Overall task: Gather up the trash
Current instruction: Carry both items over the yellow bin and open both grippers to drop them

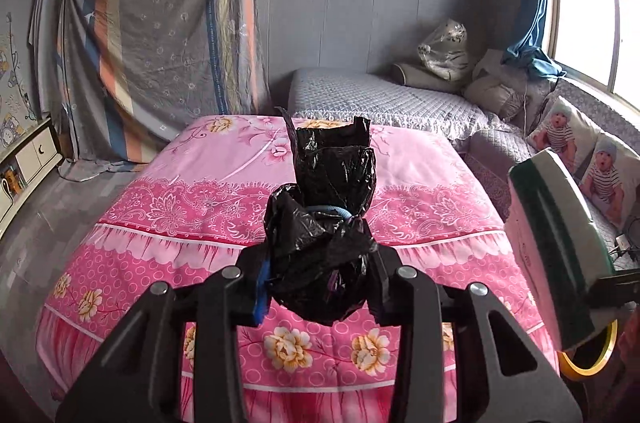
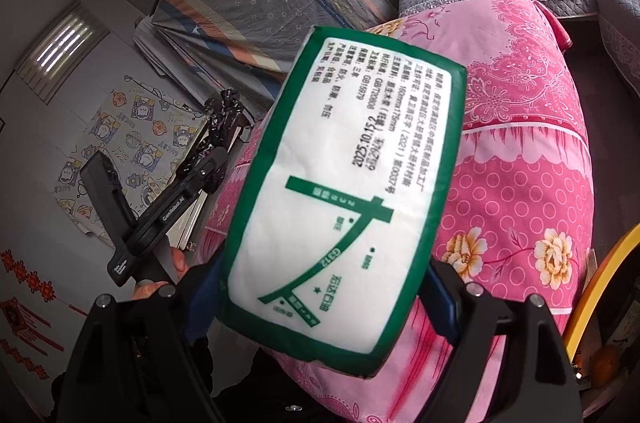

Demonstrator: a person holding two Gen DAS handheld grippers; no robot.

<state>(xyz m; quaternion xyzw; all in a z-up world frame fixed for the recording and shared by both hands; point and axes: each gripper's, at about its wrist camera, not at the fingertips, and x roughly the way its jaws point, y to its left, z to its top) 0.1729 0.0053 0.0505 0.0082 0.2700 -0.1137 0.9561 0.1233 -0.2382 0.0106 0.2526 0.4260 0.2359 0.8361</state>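
My left gripper point(image 1: 318, 287) is shut on a bundle of black plastic bags point(image 1: 324, 223) bound by a blue band, held up above the pink flowered bed point(image 1: 440, 207). The same bundle point(image 2: 224, 119) and the left gripper point(image 2: 218, 169) show at the left of the right wrist view, with a hand on the handle. My right gripper point(image 2: 320, 297) is shut on a white tissue pack with a green border point(image 2: 340, 191), pads pressing both its long sides. That tissue pack point(image 1: 560, 247) shows edge-on at the right of the left wrist view.
A grey quilted sofa point(image 1: 380, 99) with cushions and a bagged item stands behind the bed under the window. A striped sheet point(image 1: 160, 43) hangs over furniture at the left. A white cabinet point(image 1: 24, 159) sits far left. A yellow ring point(image 1: 588, 355) lies low right.
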